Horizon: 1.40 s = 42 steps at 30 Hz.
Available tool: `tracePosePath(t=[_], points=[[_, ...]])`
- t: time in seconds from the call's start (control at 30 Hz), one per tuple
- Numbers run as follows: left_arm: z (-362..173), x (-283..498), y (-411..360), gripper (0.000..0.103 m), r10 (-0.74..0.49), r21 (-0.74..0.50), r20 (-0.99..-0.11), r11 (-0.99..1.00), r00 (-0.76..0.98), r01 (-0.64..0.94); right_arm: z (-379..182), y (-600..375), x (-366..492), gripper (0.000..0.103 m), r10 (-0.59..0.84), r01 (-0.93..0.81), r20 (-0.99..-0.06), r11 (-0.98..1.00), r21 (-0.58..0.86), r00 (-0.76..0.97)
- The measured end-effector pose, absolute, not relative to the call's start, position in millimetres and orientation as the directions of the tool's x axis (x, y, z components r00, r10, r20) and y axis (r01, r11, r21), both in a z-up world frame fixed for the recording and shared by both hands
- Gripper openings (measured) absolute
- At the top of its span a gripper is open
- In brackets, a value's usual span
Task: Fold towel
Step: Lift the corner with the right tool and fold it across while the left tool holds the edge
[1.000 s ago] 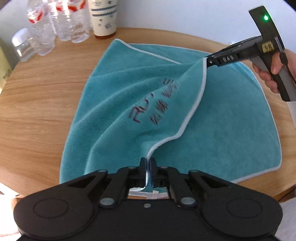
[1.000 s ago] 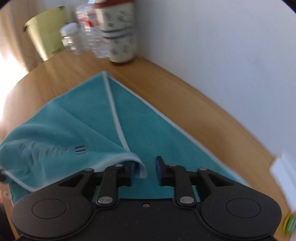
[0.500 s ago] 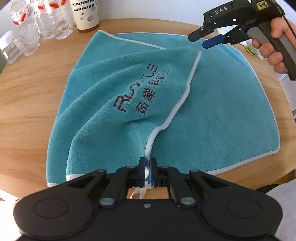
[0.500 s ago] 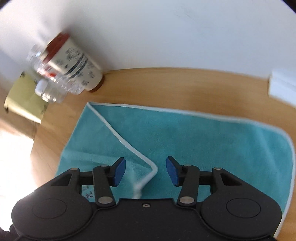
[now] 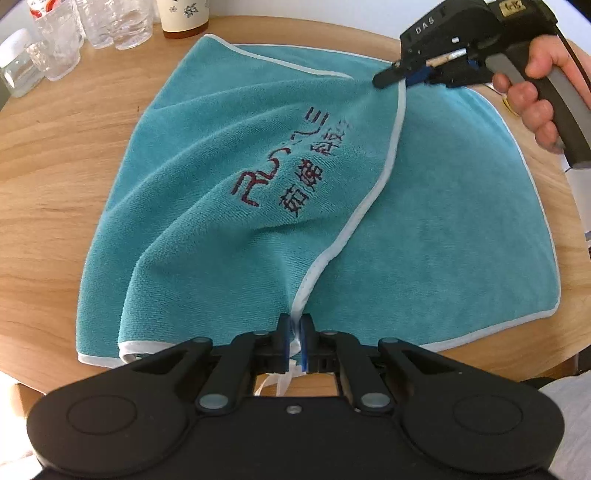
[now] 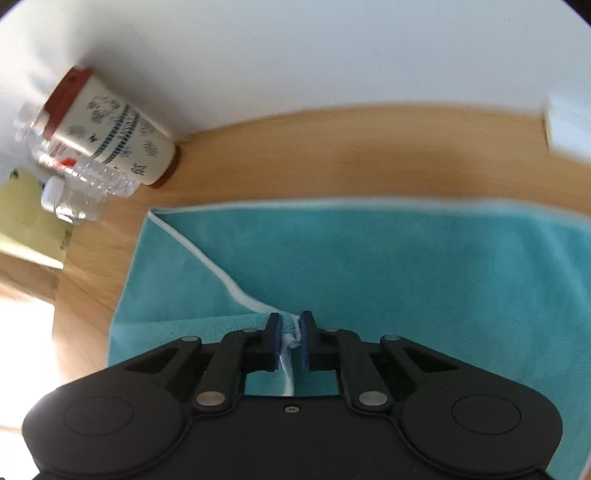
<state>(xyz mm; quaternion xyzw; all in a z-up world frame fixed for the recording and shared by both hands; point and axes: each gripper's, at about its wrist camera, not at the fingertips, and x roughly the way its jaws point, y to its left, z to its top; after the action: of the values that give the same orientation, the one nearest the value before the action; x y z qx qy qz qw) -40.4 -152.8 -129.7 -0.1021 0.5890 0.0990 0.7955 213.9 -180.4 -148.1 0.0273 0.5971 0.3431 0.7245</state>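
So the teal microfiber towel (image 5: 424, 221) is lying on the round wooden table (image 5: 55, 155), with its embroidered half flipped over onto the rest, lettering facing up. The white-piped edge (image 5: 373, 192) of that flap runs in a wavy line between the two claws. Left gripper (image 5: 294, 341) is clamped tight on the near end of that edge, and a little white tag hangs down behind its pads. Right gripper (image 5: 400, 75) is pinched on the far end, with a bunched bit of piping squeezed between its jaws in its own camera (image 6: 290, 338); a person's hand (image 5: 532, 85) wraps its handle.

What I'd worry about: both grips look shallow, basically just on the piping, so any tug could let a corner slip out and the flap flops back. The flap is also slack and rippled on the side away from the piping, so if it gets laid down without being pulled taut the creases get folded in. And the piping line isn't parallel to the towel's far-side hem (image 6: 332, 203), so the fold could land crooked.

Beyond the towel's far corner there's a patterned paper cup (image 6: 122, 136) and a cluster of clear plastic bottles (image 5: 110, 22), near enough to get knocked by a wide swing. Plain white wall (image 6: 295, 55) behind the table, bright light on the bottle side
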Motion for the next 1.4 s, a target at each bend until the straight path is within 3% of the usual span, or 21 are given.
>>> tracePosePath(t=[0.2, 0.37, 0.47, 0.53, 0.8, 0.87, 0.93, 1.03, 1.4], points=[[-125, -32, -152, 0.004, -0.003, -0.090, -0.954, 0.957, 0.299, -0.277, -118, -159, 221, 0.011, 0.543, -0.637, -0.829, 0.688, 0.348, 0.133], [-133, -25, -154, 0.004, -0.077, -0.160, -0.954, 0.948, 0.289, -0.275, -146, -153, 225, 0.015, 0.450, -0.674, -0.881, 0.697, 0.245, 0.144], [-137, -21, -160, 0.004, -0.095, -0.165, -0.958, 0.954, 0.270, -0.249, -163, -153, 224, 0.020, 0.430, -0.661, -0.894, 0.708, 0.247, 0.126], [-137, -19, -162, 0.004, -0.093, -0.159, -0.960, 0.958, 0.264, -0.240, -165, -155, 223, 0.030, 0.424, -0.650, -0.897, 0.718, 0.248, 0.126], [-135, -22, -161, 0.008, -0.096, -0.147, -0.962, 0.971, 0.255, -0.189, -170, -164, 235, 0.039, 0.479, -0.547, -0.875, 0.752, 0.367, 0.072], [-135, -23, -159, 0.008, -0.109, -0.156, -0.960, 0.973, 0.257, -0.168, -171, -160, 233, 0.035, 0.463, -0.567, -0.883, 0.749, 0.342, 0.081], [-135, -23, -155, 0.009, -0.128, -0.172, -0.957, 0.973, 0.258, -0.154, -169, -154, 229, 0.020, 0.442, -0.585, -0.893, 0.748, 0.314, 0.085], [-135, -21, -149, 0.009, -0.159, -0.199, -0.955, 0.969, 0.251, -0.146, -161, -158, 230, 0.010, 0.457, -0.540, -0.886, 0.767, 0.346, 0.082], [-116, -30, -149, 0.004, -0.150, -0.215, -0.936, 0.960, 0.319, -0.177, -112, -168, 217, 0.010, 0.552, -0.627, -0.812, 0.705, 0.333, 0.189]])
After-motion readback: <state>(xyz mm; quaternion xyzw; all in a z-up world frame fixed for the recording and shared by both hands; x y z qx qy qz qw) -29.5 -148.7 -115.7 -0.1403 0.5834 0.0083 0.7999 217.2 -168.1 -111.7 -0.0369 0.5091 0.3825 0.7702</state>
